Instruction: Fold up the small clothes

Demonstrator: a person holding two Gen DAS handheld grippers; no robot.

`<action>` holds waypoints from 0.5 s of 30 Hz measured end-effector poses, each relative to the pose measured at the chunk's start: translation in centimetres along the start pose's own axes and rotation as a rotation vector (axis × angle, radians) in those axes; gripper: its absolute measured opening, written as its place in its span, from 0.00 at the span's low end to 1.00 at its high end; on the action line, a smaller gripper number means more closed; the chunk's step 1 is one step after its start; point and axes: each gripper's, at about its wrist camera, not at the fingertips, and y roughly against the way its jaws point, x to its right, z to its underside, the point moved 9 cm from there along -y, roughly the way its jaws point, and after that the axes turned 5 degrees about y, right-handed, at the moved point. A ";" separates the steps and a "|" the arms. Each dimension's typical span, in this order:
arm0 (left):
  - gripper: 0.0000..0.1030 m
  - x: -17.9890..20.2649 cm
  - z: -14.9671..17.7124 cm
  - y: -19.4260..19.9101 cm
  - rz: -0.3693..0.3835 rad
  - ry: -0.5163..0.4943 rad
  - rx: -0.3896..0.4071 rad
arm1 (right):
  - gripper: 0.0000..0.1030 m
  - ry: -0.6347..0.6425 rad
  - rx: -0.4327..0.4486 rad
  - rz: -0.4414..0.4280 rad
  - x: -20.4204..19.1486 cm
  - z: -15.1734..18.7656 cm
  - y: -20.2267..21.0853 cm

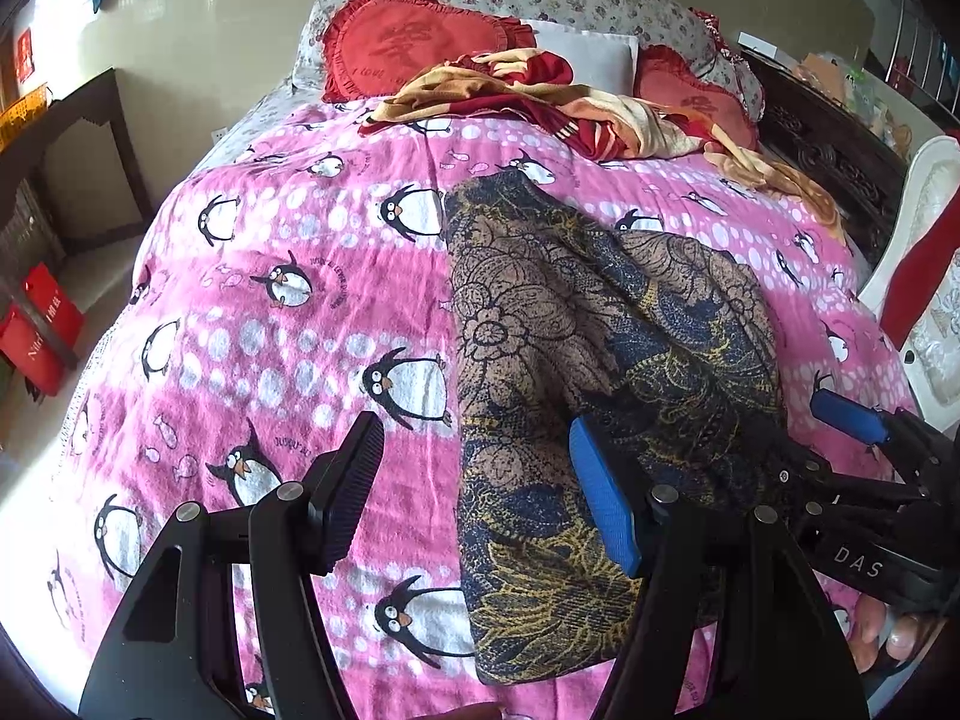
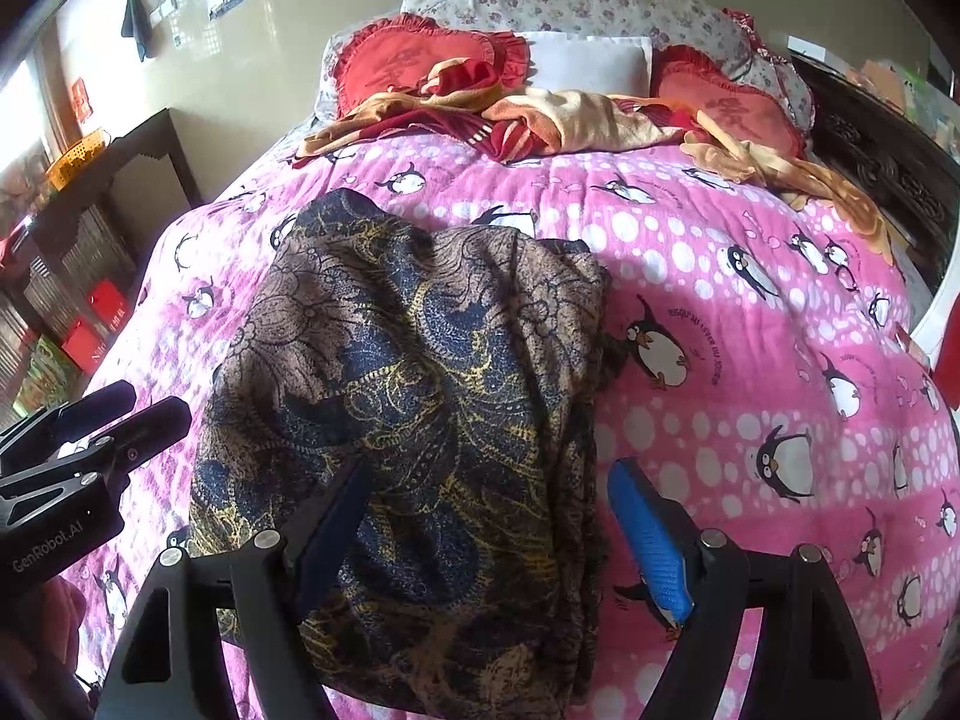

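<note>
A dark garment point(image 1: 576, 372) with a navy, tan and gold floral print lies folded lengthwise on the pink penguin blanket point(image 1: 288, 312); it also shows in the right wrist view point(image 2: 420, 396). My left gripper point(image 1: 480, 492) is open and empty, hovering over the garment's left edge near its front end. My right gripper point(image 2: 492, 534) is open and empty above the garment's near right part. The right gripper point(image 1: 864, 450) shows at the right of the left wrist view. The left gripper point(image 2: 114, 420) shows at the left of the right wrist view.
The blanket point(image 2: 750, 324) covers a bed. A crumpled red and yellow cloth point(image 1: 540, 102) and red heart cushions point(image 1: 396, 48) lie at the head. A dark carved headboard point(image 1: 840, 162) is at the right. A dark shelf point(image 1: 72, 162) and red bags point(image 1: 42, 324) stand left of the bed.
</note>
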 end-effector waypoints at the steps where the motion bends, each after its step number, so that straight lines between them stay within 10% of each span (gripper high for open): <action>1: 0.63 0.0 0.0 -0.1 -0.001 0.000 0.000 | 0.77 0.001 -0.002 0.000 -0.1 0.0 -0.1; 15: 0.63 -0.3 0.2 -0.5 0.002 0.014 -0.010 | 0.77 0.000 -0.020 -0.006 -0.3 0.2 -0.6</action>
